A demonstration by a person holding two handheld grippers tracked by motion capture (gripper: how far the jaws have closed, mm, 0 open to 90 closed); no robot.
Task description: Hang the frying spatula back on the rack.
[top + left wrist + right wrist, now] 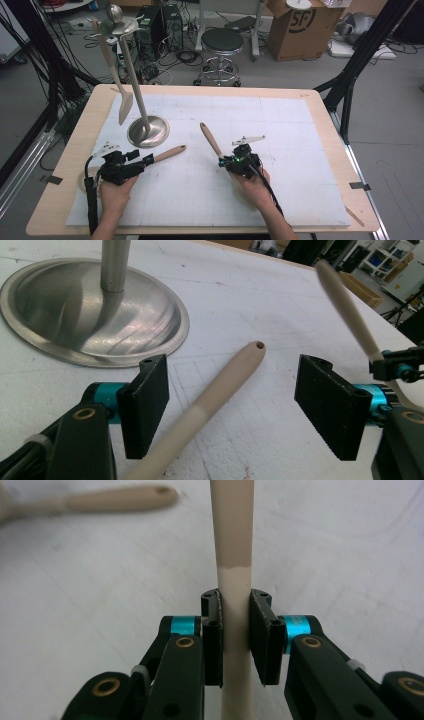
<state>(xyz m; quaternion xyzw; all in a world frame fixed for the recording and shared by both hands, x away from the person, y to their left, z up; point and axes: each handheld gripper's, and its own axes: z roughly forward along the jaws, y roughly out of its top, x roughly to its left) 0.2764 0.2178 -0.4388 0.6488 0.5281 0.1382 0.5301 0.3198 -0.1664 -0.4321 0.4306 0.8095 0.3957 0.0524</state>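
Note:
A steel stand [148, 131] with a round base and a tall pole rises at the mat's left, and a beige utensil [122, 102] hangs from its top. My left gripper [146, 160] is open, with a second beige utensil [169, 153] lying flat on the mat between its jaws. In the left gripper view that handle [220, 390] runs between the spread pads [150, 405], touching neither, and the stand's base [95, 315] sits just beyond. My right gripper [223, 161] is shut on a third beige utensil [210, 139], its handle tilted up and away to the left. The pads clamp that shaft [235, 555] from both sides.
A white gridded mat [280, 130] covers the wooden table [330, 120]. On the floor beyond the table are a black stool [221, 42], a cardboard box [300, 25], computer cases and cables. A black frame leg [350, 75] stands at the right.

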